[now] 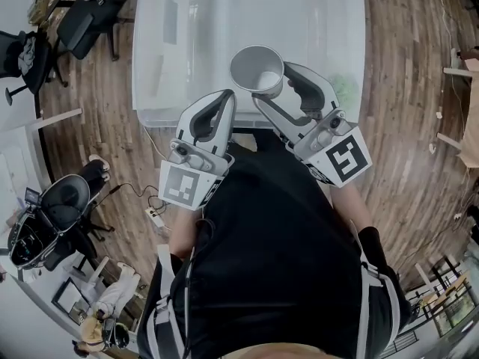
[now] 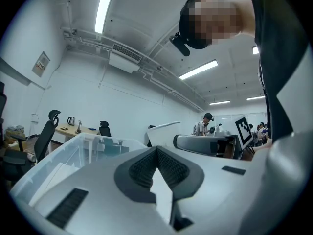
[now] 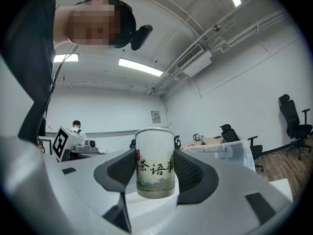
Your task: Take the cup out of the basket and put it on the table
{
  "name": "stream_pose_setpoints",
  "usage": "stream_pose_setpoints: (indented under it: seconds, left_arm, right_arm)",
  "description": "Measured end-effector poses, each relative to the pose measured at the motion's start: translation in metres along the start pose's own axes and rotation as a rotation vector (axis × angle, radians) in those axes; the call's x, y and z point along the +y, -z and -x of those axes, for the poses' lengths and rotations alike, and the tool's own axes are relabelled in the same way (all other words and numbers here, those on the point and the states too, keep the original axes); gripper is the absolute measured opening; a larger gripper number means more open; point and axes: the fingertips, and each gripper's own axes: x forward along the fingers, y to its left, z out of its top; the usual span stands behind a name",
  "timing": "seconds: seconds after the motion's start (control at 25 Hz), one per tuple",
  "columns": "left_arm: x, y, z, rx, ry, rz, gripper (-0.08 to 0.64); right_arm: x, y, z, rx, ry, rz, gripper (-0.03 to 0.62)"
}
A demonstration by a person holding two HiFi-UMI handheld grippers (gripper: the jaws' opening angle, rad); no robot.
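The right gripper [image 3: 155, 169] clamps the cup [image 1: 257, 69], apparently lifted above the basket [image 1: 168, 66]. The left gripper [image 2: 156, 166] is closed and empty. Placement on the table remains.

Black shirt [image 1: 277, 230], black head camera [image 3: 141, 36]

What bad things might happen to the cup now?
The right claw pinches the cup only by its sides, up in the air. If the grip loosens, the cup may fall back into the basket or onto the floor. The cup looks thin, so too hard a squeeze might dent it. The left claw is shut and empty, so it could not catch the cup.
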Motion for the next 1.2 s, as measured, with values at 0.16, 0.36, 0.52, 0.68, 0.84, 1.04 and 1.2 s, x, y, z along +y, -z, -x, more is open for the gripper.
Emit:
stream_pose_setpoints:
  seconds: [0.16, 0.36, 0.52, 0.68, 0.84, 1.04, 1.2]
  left_arm:
    - [-0.011, -0.006, 0.033, -0.013, 0.031, -0.028, 0.018]
    - [-0.021, 0.005, 0.101, -0.006, 0.059, -0.033, 0.018]
    - [-0.032, 0.008, 0.156, -0.024, 0.07, -0.045, 0.018]
    - [-0.048, 0.016, 0.213, -0.032, 0.079, -0.032, 0.018]
    - [-0.067, 0.025, 0.261, -0.033, 0.103, -0.013, 0.018]
    - [-0.097, 0.037, 0.307, -0.028, 0.147, 0.017, 0.018]
    - [-0.121, 0.041, 0.323, -0.018, 0.167, -0.003, 0.018]
  right_arm:
    - [0.028, -0.007, 0.009, -0.017, 0.03, 0.033, 0.249]
    - [0.08, -0.004, 0.023, -0.032, 0.095, 0.066, 0.249]
    - [0.131, 0.0, 0.04, -0.049, 0.121, 0.072, 0.249]
    - [0.189, 0.009, 0.055, -0.046, 0.14, 0.077, 0.249]
    - [0.24, 0.018, 0.075, -0.042, 0.163, 0.068, 0.249]
    - [0.287, 0.029, 0.111, -0.027, 0.207, 0.052, 0.249]
    - [0.306, 0.031, 0.14, -0.038, 0.231, 0.036, 0.249]
